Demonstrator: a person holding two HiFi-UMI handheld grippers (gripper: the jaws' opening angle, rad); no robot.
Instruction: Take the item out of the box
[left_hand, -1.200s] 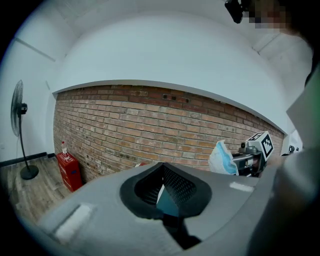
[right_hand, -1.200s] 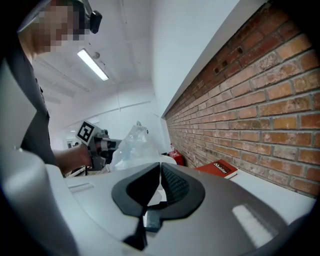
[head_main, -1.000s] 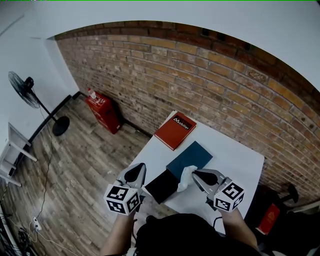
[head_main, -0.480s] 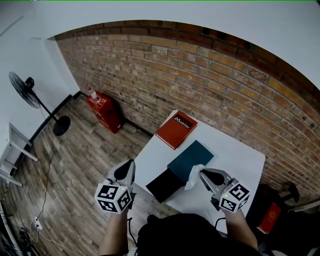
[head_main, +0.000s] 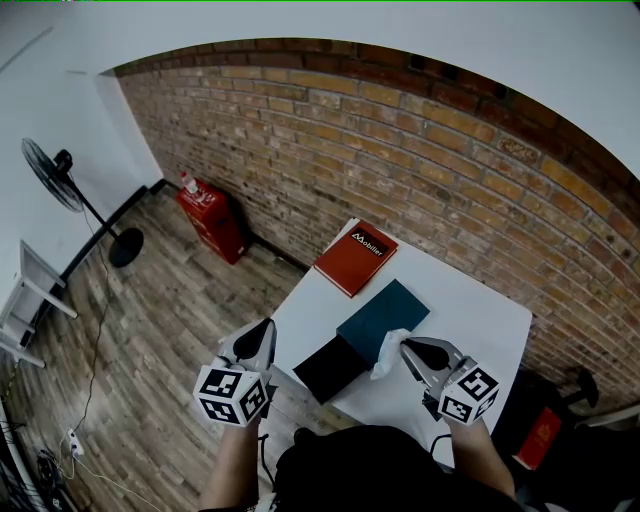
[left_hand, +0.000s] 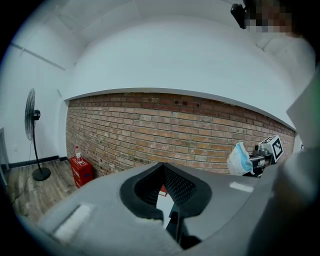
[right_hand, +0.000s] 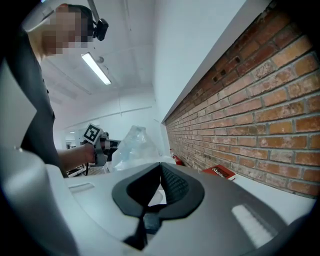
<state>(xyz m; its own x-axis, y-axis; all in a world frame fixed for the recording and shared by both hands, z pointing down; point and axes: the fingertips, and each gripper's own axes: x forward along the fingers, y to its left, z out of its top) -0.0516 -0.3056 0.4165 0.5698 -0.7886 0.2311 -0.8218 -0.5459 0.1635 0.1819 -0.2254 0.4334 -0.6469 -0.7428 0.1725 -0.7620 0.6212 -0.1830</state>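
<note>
On the white table (head_main: 470, 318) lie an open black box (head_main: 328, 367) and, beside it, its teal lid (head_main: 383, 318). My right gripper (head_main: 405, 349) hangs over the table's near edge, just right of the box, shut on a crumpled white and pale-blue item in clear wrap (head_main: 386, 353). That item shows above the right gripper's jaws (right_hand: 131, 144) and from the left gripper view (left_hand: 239, 160). My left gripper (head_main: 258, 342) is off the table's left corner, over the floor, jaws together with nothing between them.
A red book (head_main: 354, 257) lies at the table's far corner by the brick wall (head_main: 420, 170). On the wooden floor stand a red case (head_main: 212, 220) against the wall, a pedestal fan (head_main: 60, 180) at left, and a red thing (head_main: 538, 437) at right.
My left gripper has drawn left, away from the black box and off the table. The right gripper has pulled slightly right with the item still in it.
</note>
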